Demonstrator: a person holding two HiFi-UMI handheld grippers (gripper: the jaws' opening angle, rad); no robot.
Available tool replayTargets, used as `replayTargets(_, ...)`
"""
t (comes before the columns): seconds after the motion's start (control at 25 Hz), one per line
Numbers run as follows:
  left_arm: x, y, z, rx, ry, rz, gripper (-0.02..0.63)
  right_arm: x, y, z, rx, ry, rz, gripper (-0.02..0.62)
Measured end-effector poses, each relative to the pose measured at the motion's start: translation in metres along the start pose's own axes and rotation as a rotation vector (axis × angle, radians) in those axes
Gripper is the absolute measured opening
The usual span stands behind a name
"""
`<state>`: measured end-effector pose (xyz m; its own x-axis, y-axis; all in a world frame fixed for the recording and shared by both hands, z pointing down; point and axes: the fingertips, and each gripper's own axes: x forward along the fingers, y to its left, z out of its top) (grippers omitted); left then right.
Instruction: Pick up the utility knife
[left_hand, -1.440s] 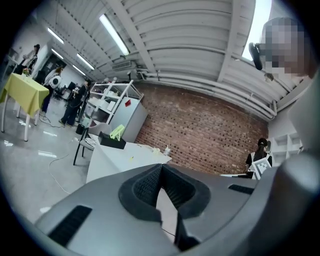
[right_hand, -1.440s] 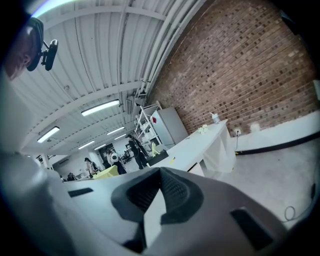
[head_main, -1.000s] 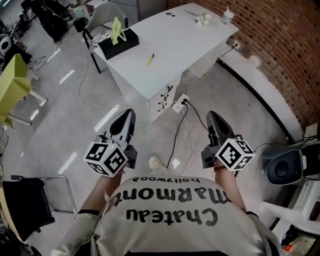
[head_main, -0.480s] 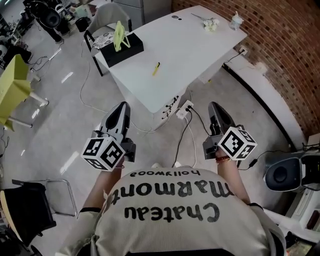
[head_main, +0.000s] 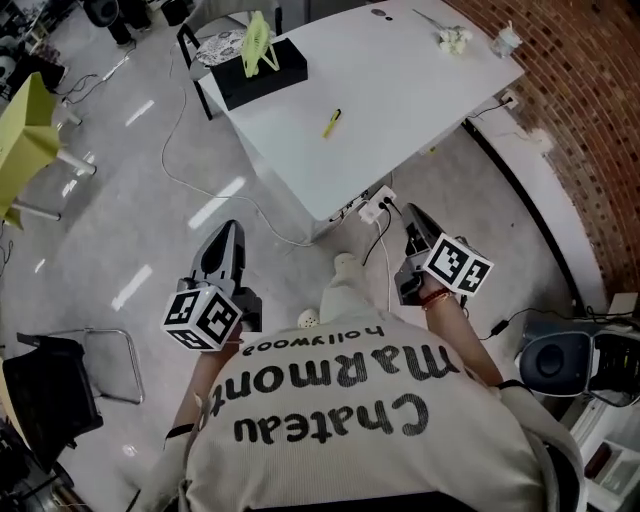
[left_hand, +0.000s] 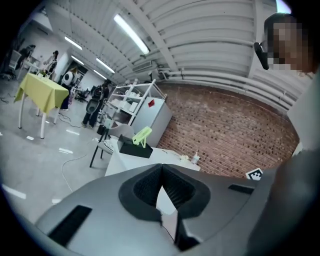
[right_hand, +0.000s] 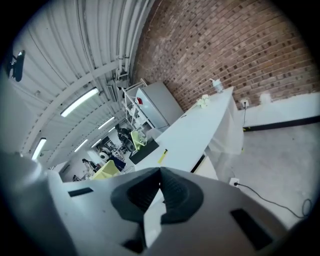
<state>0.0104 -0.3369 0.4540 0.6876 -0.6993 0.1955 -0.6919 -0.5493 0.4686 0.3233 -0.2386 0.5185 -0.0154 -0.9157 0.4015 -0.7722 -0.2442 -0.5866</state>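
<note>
The yellow utility knife (head_main: 332, 123) lies on the white table (head_main: 400, 110), near its middle; in the right gripper view the knife (right_hand: 162, 156) shows small and far off. Both grippers are held over the floor, well short of the table. My left gripper (head_main: 231, 230) is shut and empty, its jaws meeting at the tip (left_hand: 161, 167). My right gripper (head_main: 412, 216) is also shut with nothing in it (right_hand: 161, 171), and points toward the table's near corner.
A black box (head_main: 262, 70) with a yellow-green stand sits at the table's left end; a cup (head_main: 505, 40) and a crumpled white item (head_main: 455, 38) lie at the far end. A power strip (head_main: 372, 208) and cables lie on the floor. Brick wall (head_main: 590, 120) to the right, chair (head_main: 215, 45) beyond the table.
Both grippers have sunk and drawn in toward the body. The table now sits larger and further right in the head view, and a foot has stepped forward.
</note>
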Motion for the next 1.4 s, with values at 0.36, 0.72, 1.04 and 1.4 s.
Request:
replayTargets(0.36, 0.016, 0.048, 0.042, -0.039, -0.089, 0.178, 0.002, 0.122, -0.008, 0.023, 0.027, 0.142, 0.018, 0.003)
replayTargets(0.72, 0.019, 0.089, 0.076, -0.06, -0.184, 0.377, 0.002, 0.236, -0.003, 0.043, -0.03, 0.267, 0.032, 0.007)
replayTargets(1.04, 0.018, 0.113, 0.08, -0.098, -0.239, 0.507, 0.002, 0.309, -0.007, 0.034, -0.087, 0.396, -0.027, 0.069)
replayTargets(1.4, 0.014, 0.119, 0.073, -0.116, -0.291, 0.606, 0.002, 0.352, -0.018, 0.028, -0.158, 0.458, -0.101, 0.144)
